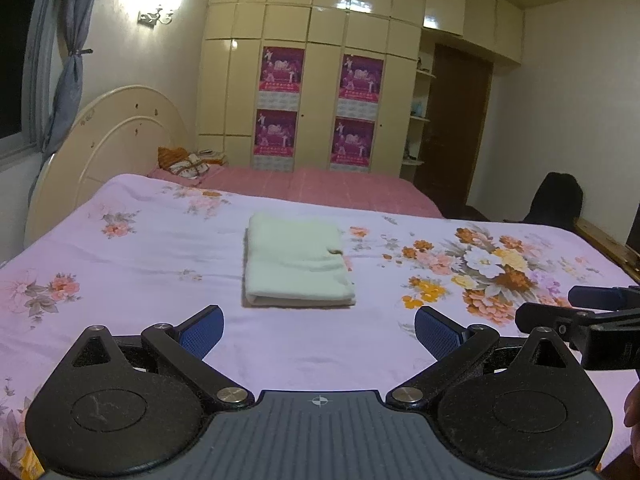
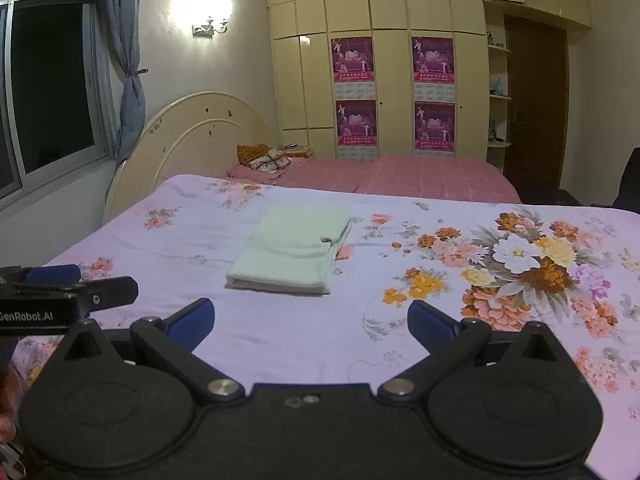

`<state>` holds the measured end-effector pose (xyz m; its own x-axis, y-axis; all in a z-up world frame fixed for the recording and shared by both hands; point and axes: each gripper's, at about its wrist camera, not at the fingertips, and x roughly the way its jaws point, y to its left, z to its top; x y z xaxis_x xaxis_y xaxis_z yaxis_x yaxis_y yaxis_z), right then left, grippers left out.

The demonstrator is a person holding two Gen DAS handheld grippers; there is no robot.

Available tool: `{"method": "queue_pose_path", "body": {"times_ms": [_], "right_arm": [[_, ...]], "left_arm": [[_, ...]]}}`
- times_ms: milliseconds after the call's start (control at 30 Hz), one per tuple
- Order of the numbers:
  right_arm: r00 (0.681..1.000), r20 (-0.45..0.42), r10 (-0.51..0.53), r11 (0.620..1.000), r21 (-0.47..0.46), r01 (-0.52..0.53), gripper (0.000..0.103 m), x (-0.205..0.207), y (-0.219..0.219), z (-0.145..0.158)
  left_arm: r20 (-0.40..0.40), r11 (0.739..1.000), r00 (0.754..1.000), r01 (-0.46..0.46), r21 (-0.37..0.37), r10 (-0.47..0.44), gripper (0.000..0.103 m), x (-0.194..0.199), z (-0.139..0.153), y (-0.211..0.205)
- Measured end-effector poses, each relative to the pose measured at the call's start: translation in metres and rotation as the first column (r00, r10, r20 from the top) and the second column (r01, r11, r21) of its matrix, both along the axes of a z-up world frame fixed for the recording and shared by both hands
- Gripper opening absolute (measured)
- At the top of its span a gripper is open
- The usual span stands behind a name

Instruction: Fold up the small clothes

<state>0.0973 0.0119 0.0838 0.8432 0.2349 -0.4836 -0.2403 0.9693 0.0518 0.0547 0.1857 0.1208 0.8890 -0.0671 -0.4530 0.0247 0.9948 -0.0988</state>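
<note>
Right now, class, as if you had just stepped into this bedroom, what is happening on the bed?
A person holds two handheld grippers over a lilac floral bedsheet. A pale green folded cloth lies flat on the sheet in a neat rectangle, ahead of both. The left gripper and the right gripper are both open, holding nothing and clear of the cloth. The fold looks finished, or nearly so. Behind stand a cream wardrobe bearing purple posters.

Glaring wall lamp [image 1: 154, 16], fisheye-bent edges
</note>
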Motion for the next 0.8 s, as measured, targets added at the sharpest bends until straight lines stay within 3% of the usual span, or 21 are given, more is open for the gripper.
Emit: {"method": "queue_pose_path", "body": {"times_ms": [800], "right_arm": [[1.000, 0.016, -0.023, 1.000, 0.013, 0.022, 0.102, -0.014, -0.005, 0.005]], "left_arm": [[0.027, 0.999, 0.999, 0.024, 0.027, -0.025, 0.101, -0.005, 0.012, -0.013]]}}
